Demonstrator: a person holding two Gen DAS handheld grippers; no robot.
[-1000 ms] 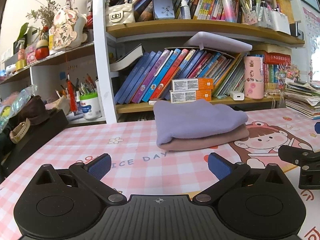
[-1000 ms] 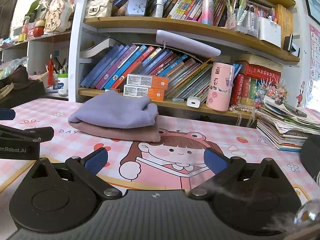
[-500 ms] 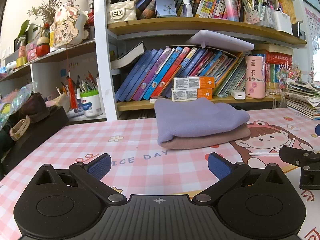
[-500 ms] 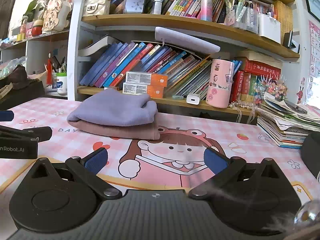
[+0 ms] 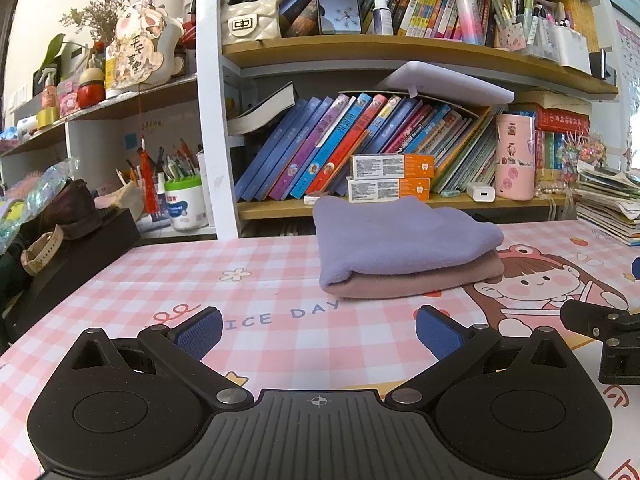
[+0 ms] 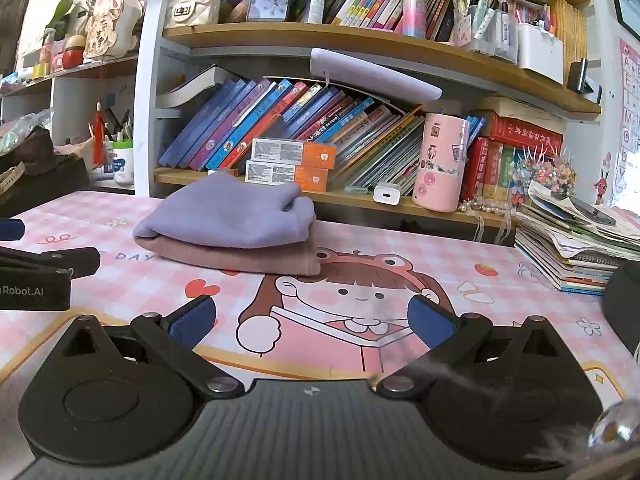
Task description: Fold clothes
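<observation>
While both tools, left tool point(image 5: 316, 330) and right tool point(image 6: 311, 320), gape empty, the folded lilac fleece garment point(image 5: 400, 240) atop the folded dusty-pink garment point(image 5: 416, 280) beyond them could slide off if nudged.

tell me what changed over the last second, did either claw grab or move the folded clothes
Almost nothing changed. Both views drift very slightly. The left claw and right claw stay open and empty, well short of the stack. The purple folded cloth still lies on the pink folded cloth, untouched.

Pink garment point(image 5: 420, 280) mostly covered by purple one point(image 5: 400, 240), right hand-held gripper point(image 5: 608, 340) cut off at frame edge
</observation>
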